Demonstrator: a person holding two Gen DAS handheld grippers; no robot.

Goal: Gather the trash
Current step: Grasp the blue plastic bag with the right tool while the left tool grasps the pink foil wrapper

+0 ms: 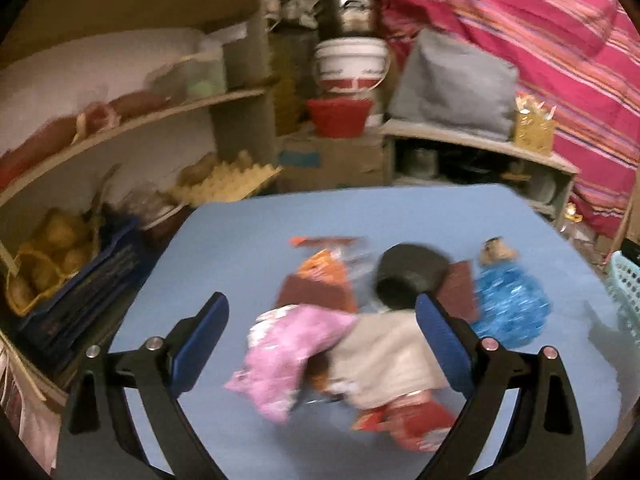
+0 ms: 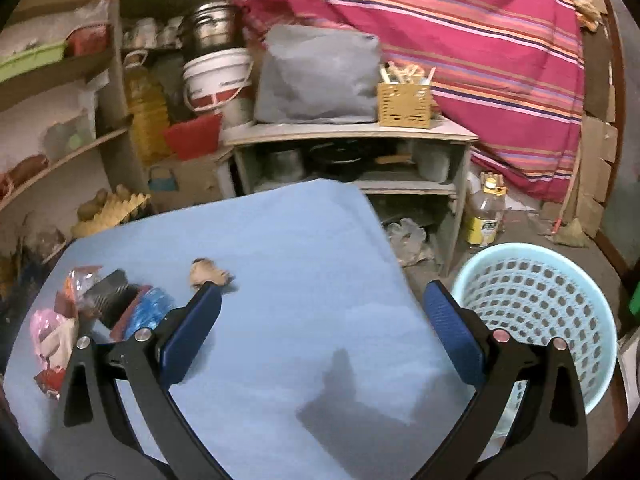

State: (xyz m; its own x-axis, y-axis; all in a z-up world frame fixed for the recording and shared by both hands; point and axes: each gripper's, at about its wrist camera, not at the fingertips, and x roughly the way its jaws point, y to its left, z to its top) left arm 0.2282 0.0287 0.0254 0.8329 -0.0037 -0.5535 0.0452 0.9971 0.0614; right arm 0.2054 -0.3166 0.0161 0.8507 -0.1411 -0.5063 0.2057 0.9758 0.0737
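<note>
A heap of trash lies on the light blue table (image 1: 248, 240): a pink wrapper (image 1: 280, 356), a beige paper piece (image 1: 384, 356), an orange packet (image 1: 320, 280), a black round lid (image 1: 408, 276), a crinkled blue wrapper (image 1: 508, 308) and a red packet (image 1: 416, 424). My left gripper (image 1: 322, 304) stands open just over the heap, nothing pressed between its pads. In the right wrist view my right gripper (image 2: 320, 294) is open and empty above bare table (image 2: 304, 240), with the heap (image 2: 96, 304) far left and a brown crumpled scrap (image 2: 208, 272) by its left finger. A pale blue perforated basket (image 2: 544, 312) stands at the right.
Curved shelves (image 1: 160, 112) with egg trays and bags stand left of the table. Behind are a white bucket (image 2: 218, 76), a steel pot (image 2: 210, 28), a low grey shelf unit (image 2: 352, 132) with a grey pillow, a striped pink cloth (image 2: 460, 40) and an oil bottle (image 2: 486, 216) on the floor.
</note>
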